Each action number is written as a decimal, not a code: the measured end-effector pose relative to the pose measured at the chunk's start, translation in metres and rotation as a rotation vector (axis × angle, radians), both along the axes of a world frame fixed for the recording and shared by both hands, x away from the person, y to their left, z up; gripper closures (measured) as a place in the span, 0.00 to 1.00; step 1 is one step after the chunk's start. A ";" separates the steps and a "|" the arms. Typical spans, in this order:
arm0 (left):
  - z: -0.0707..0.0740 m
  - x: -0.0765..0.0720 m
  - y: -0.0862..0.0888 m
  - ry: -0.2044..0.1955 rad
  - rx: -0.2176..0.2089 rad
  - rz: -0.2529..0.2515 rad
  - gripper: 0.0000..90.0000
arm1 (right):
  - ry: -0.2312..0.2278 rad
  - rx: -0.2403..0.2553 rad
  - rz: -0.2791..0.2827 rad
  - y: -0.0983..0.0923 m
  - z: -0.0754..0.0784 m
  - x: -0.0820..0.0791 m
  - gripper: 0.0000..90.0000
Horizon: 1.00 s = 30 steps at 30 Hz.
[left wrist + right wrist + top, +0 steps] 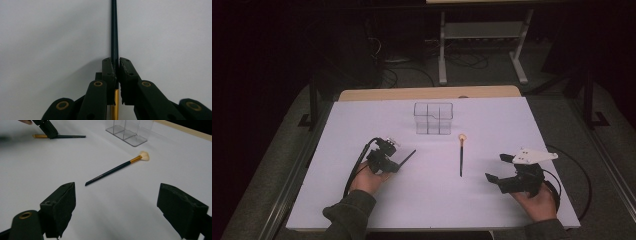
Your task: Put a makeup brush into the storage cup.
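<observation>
My left gripper (395,165) (117,66) is shut on a thin makeup brush (114,30), its pads pinching the dark handle just ahead of the gold ferrule (116,102). The handle (408,157) points away to the upper right, low over the white table. In the right gripper view the same brush (71,136) lies level in the left gripper (48,130). A second brush (461,157) (112,171) lies loose mid-table, its pale bristles (462,136) (144,155) toward the far side. My right gripper (498,167) (116,197) is wide open and empty, right of that brush.
A clear acrylic organizer (433,118) (132,130) with several compartments stands upright at the back middle of the white table (427,200). A wooden edge (427,93) runs along the far side. Cables trail from both grippers, and beyond the table are a dark floor and stand legs.
</observation>
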<state>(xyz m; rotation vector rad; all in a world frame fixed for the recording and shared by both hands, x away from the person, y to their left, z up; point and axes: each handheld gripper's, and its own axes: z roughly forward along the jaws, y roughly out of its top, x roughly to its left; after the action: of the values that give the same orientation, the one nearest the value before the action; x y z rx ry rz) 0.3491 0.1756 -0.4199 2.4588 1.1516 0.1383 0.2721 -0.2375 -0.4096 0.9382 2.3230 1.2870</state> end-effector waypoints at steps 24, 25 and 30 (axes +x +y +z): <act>0.042 -0.016 0.028 -0.077 -0.128 -0.103 0.92 | 0.040 -0.031 0.088 0.024 0.015 0.007 0.18; 0.044 -0.016 0.029 -0.083 -0.137 -0.112 0.92 | 0.035 -0.033 0.098 0.026 0.018 0.008 0.19; 0.053 -0.021 0.030 -0.101 -0.155 -0.147 0.92 | 0.039 -0.037 0.136 0.034 0.033 0.014 0.19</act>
<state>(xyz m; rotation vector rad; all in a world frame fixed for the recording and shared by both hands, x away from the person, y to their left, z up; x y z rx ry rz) 0.3284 0.2059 -0.3667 2.3602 0.9013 0.1230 0.2865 -0.2037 -0.3770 0.8126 2.4702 1.2824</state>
